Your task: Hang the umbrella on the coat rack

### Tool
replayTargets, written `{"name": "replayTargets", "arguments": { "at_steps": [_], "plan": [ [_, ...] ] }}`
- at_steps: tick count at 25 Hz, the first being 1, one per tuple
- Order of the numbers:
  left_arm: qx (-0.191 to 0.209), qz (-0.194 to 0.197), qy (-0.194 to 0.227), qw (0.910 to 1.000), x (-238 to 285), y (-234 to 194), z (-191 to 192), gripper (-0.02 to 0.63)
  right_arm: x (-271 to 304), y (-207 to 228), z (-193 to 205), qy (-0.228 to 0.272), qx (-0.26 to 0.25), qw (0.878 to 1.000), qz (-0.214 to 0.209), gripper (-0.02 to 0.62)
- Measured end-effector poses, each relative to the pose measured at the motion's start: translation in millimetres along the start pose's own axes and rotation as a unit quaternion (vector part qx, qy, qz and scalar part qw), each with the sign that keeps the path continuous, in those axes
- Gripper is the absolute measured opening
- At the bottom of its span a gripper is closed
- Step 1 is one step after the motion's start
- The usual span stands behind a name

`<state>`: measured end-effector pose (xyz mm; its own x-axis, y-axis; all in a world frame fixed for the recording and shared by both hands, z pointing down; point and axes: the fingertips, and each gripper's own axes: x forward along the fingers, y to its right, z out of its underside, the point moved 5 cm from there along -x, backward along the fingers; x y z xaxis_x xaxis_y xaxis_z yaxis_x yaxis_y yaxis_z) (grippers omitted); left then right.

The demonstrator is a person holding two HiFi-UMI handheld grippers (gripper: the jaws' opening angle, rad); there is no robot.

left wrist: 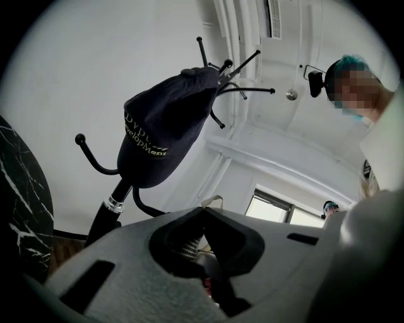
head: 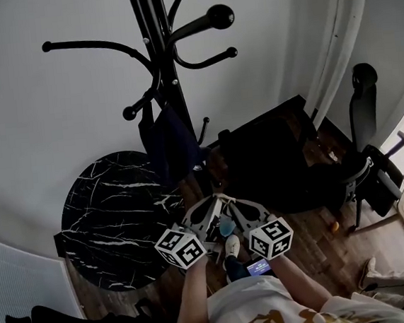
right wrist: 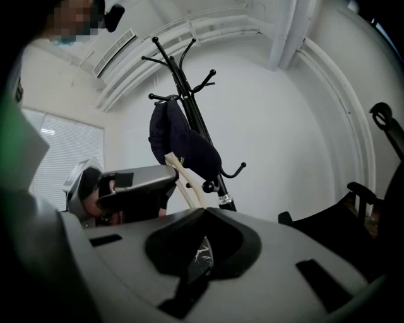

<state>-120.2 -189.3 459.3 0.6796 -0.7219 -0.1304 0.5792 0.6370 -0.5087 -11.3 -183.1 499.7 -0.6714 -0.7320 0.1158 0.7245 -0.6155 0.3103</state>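
**Current state.** The left gripper (head: pixel 213 202) and right gripper (head: pixel 236 203) are held tip to tip, low in front of the coat rack (head: pixel 169 75).

- In each gripper view the jaws are pressed together.
- A beige strap loop (left wrist: pixel 212 200) emerges directly at the tips of the left gripper. It also rises from the tips of the right gripper, so both appear to pinch it.
- The umbrella (head: pixel 226 226) is judged to be the pale blue body hanging just below the meeting tips. Most of it is hidden.
- A dark cap (head: pixel 168 143) occupies one lower hook.
- The upper hooks, including the knobbed one (head: pixel 220 15), are free.
- A round black marbled surface (head: pixel 111 215) stands beside the rack base.

**Step in hand.** The umbrella is carried by its strap and is not yet hung.

**Next move.**
1. Raise both grippers toward a free hook.
2. Keep the loop spread between the grippers.
3. Pass the loop over the hook tip.
4. Release only when the hook bears the weight.
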Motion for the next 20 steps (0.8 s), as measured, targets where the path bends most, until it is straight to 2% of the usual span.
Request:
{"name": "replayTargets", "arguments": {
  "at_steps": [20],
  "plan": [
    [0.009,-0.011,-0.018,0.9997,18.6,-31.2,-3.5,0.02,25.5,20.7,-3.6,-0.021,0.006,1.0,0.012,0.012]
  ]
}}
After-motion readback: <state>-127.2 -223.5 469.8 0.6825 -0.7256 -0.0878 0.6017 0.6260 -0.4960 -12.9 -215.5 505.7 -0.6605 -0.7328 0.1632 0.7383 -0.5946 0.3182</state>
